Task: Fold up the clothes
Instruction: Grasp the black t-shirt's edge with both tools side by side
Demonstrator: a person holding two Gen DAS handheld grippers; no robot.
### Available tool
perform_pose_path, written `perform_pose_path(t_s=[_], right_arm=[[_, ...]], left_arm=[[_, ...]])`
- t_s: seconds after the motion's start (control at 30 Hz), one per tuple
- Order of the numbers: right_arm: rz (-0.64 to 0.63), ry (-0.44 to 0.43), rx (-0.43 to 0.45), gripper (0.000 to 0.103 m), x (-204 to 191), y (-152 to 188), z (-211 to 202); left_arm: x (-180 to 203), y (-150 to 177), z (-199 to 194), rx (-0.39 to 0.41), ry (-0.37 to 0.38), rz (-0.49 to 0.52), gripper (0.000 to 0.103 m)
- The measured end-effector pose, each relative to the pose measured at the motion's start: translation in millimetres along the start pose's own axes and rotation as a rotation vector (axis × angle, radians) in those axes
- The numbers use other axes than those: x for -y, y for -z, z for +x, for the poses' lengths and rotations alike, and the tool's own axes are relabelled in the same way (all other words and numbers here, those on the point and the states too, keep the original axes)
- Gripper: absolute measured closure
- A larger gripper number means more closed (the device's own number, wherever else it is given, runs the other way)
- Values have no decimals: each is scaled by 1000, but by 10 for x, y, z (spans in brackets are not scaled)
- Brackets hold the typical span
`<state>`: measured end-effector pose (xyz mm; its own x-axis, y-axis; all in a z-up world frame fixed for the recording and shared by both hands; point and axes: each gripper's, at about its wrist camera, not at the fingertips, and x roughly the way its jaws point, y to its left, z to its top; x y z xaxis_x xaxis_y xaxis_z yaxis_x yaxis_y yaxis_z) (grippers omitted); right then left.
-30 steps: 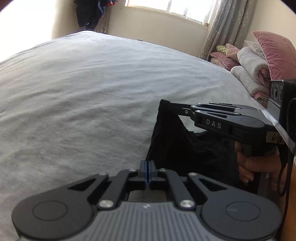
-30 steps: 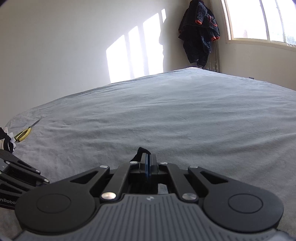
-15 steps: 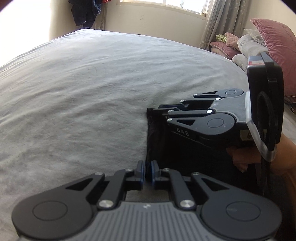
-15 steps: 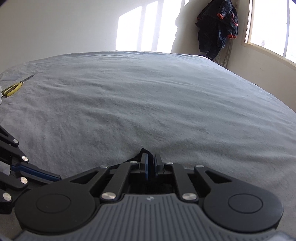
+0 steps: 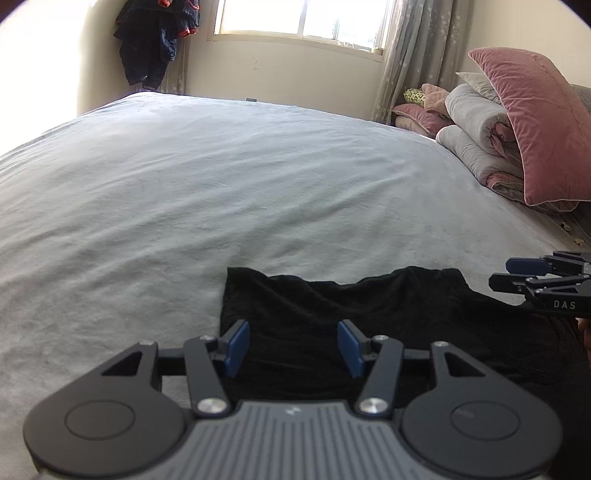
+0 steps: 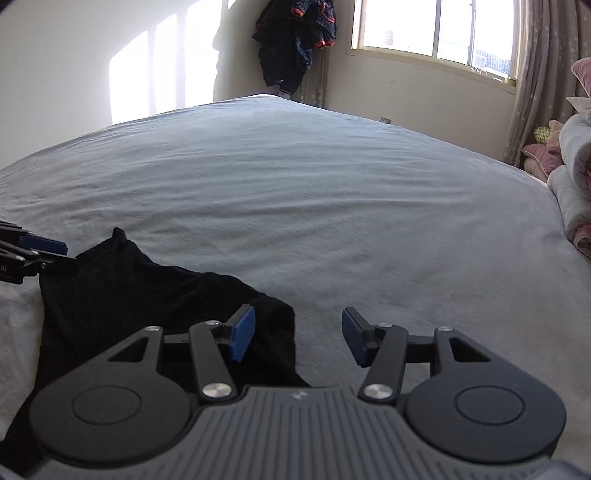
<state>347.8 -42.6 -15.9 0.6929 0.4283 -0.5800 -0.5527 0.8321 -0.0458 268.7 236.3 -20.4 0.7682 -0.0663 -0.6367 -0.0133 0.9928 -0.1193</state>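
A black garment [image 5: 369, 314] lies spread on the grey bed [image 5: 221, 177], its far edge a little wavy. My left gripper [image 5: 293, 332] hovers over the garment's left part. Its jaws are opening, and the blue pads [image 5: 236, 347] touch nothing. In the right wrist view the garment [image 6: 147, 288] fills the lower left, and my right gripper [image 6: 298, 321] stands at its right corner. Its jaws are opening too, with cloth below the left pad only. Each gripper shows at the edge of the other's view, the right gripper [image 5: 517, 275] and the left gripper [image 6: 55, 254].
Pink pillows and rolled grey quilts [image 5: 517, 129] are stacked along the bed's right side. A dark jacket [image 5: 155, 37] hangs in the far corner beside a window [image 5: 303, 18]. The grey sheet stretches far beyond the garment.
Both grippers went from shut on the lifted garment's top edge to open. The garment dropped flat on the bed. The right gripper swung away to the right, out to the picture's edge.
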Motion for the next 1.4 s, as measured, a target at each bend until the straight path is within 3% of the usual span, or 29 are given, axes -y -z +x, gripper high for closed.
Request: perform_pose_path(t_s=[0.17, 0.23, 0.3, 0.4, 0.53, 0.63, 0.83, 0.9, 1.1, 1.4], right_arm=[[126, 67, -8, 47, 531, 408, -270], [163, 48, 1, 47, 675, 478, -291], [193, 83, -2, 47, 779, 473, -303], [187, 77, 25, 47, 862, 498, -354], [187, 75, 13, 47, 955, 572, -286], [179, 70, -21, 54, 991, 646, -205], [180, 85, -8, 72, 977, 666, -177], [169, 69, -11, 85, 960, 653, -188], [174, 64, -8, 85, 968, 656, -189], [150, 61, -3, 82, 958, 669, -191]], left_arm=[[459, -210, 268, -46, 47, 115, 49], [637, -364, 387, -9, 79, 179, 49], [779, -507, 542, 30, 130, 221, 49], [904, -610, 799, 45, 201, 273, 49], [871, -560, 1021, 13, 252, 246, 54], [841, -456, 1098, -3, 312, 212, 58], [945, -381, 1076, 32, 330, 275, 71], [937, -389, 1059, 38, 345, 285, 70], [841, -437, 1030, 64, 403, 243, 69], [1065, -338, 1073, -3, 373, 358, 68]])
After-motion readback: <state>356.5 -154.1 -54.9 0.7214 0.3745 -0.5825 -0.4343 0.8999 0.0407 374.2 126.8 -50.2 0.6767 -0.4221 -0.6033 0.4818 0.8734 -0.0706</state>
